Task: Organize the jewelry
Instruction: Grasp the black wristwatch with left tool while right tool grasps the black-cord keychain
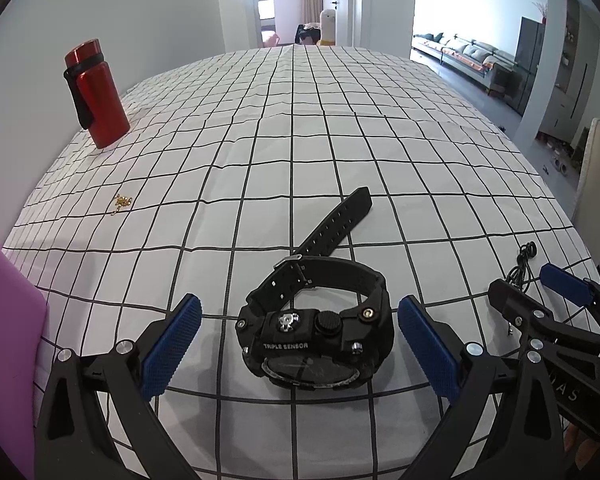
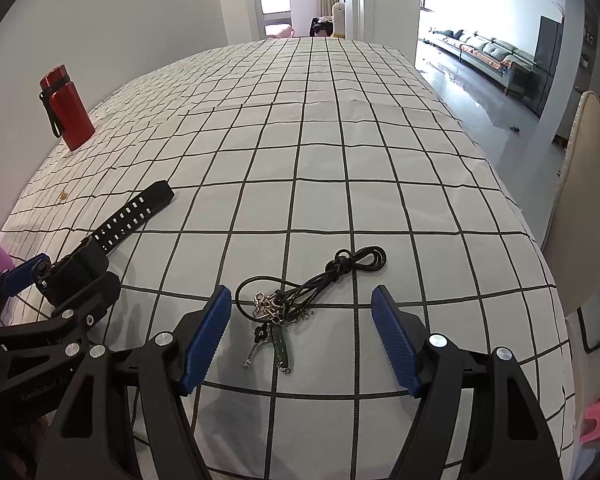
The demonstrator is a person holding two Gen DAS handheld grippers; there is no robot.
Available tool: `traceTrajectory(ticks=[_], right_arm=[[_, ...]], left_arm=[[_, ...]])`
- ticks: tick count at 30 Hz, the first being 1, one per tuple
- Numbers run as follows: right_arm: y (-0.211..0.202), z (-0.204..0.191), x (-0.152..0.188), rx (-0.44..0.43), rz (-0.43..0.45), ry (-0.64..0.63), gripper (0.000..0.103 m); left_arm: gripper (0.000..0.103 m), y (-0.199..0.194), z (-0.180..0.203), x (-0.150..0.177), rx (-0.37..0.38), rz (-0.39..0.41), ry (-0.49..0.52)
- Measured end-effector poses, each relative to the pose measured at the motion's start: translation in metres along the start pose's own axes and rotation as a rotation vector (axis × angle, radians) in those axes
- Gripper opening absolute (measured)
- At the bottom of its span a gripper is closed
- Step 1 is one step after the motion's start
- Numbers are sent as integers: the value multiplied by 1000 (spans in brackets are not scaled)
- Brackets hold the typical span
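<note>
- Left wrist view: the left gripper [image 1: 300, 354] is spread wide around the watch [image 1: 318, 338]; the case should be squeezed centrally.
- The right gripper [image 2: 302, 338] is spread over the corded necklaces [image 2: 300, 292], ungrasped.

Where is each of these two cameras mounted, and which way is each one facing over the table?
Left wrist: on the left gripper, facing forward at the black watch between its open fingers; the right gripper shows at right.
Right wrist: on the right gripper, facing the black cord necklaces between its open fingers; the left gripper shows at left.
Shared: checked tablecloth, red bottle, watch strap.
</note>
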State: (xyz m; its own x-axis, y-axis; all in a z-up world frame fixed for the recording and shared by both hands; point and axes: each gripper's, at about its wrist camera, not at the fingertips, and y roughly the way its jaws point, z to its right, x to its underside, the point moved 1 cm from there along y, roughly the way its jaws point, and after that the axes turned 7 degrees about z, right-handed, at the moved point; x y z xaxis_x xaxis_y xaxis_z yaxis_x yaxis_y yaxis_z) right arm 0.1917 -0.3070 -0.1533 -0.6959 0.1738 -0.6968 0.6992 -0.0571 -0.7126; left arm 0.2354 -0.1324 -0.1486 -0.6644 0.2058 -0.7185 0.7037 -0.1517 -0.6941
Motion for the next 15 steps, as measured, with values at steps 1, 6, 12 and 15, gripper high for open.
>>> traceTrajectory(ticks=[1, 6, 12, 15], right_arm=[[0, 0, 0, 0, 1, 0, 69], [1, -1, 1, 9, 7, -11, 69], [2, -4, 1, 19, 9, -22, 69], [4, -7, 0, 31, 5, -35, 69]], left_arm=[[97, 1, 0, 0, -1, 1, 0], [97, 5, 1, -1, -4, -1, 0], [97, 10, 0, -1, -7, -7, -4], [97, 12, -1, -2, -10, -13, -9]])
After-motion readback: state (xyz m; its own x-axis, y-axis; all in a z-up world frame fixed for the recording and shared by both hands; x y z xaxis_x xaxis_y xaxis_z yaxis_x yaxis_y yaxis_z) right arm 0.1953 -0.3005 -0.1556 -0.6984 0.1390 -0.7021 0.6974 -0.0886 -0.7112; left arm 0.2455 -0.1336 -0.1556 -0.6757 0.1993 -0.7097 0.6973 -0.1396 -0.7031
